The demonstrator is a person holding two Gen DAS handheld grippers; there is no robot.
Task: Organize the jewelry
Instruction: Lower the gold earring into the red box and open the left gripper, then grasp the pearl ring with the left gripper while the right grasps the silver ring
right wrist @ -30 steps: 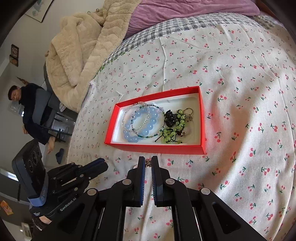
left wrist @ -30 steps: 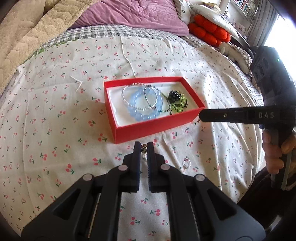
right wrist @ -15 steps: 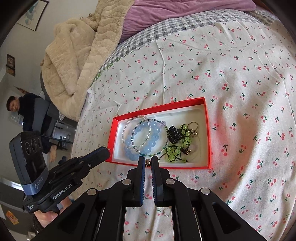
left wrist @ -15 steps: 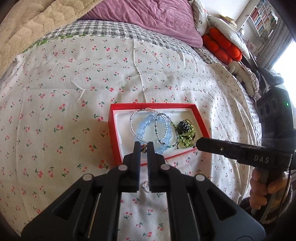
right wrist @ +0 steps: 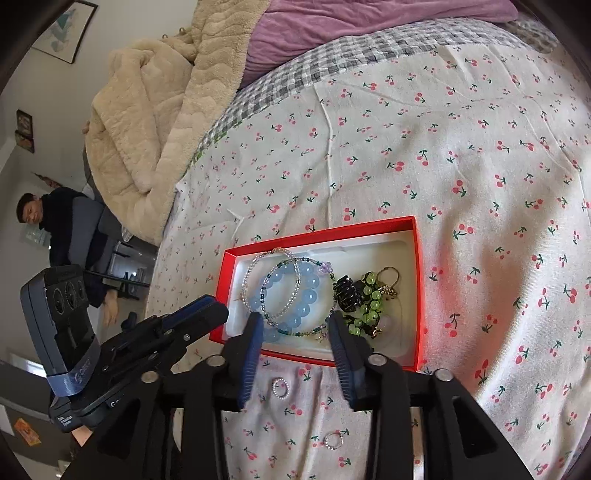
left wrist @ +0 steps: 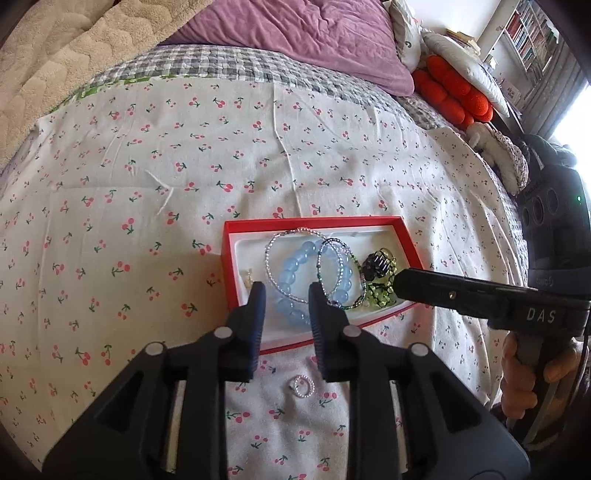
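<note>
A red jewelry box (left wrist: 227,258) (right wrist: 417,258) lies on the cherry-print bedspread. It holds a blue bead bracelet (left wrist: 295,273) (right wrist: 295,295), thin bead bracelets, a black hair claw (right wrist: 345,295), green beads (right wrist: 369,299) and a small pale piece (left wrist: 246,276) at its left end. My left gripper (left wrist: 286,295) is open and empty above the box's near left part. My right gripper (right wrist: 295,326) is open and empty above the box's near edge. A small beaded ring (left wrist: 303,385) (right wrist: 279,387) and a thin metal ring (right wrist: 333,441) lie on the bedspread in front of the box.
A beige blanket (right wrist: 147,110) and a purple quilt (left wrist: 295,33) lie at the head of the bed. Orange and white cushions (left wrist: 454,96) are at the far right. A person (right wrist: 40,221) sits beyond the bed's left edge.
Both grippers have moved forward over the box and opened. The small pieces they held are out of the jaws; one pale piece now lies in the box's left end.
</note>
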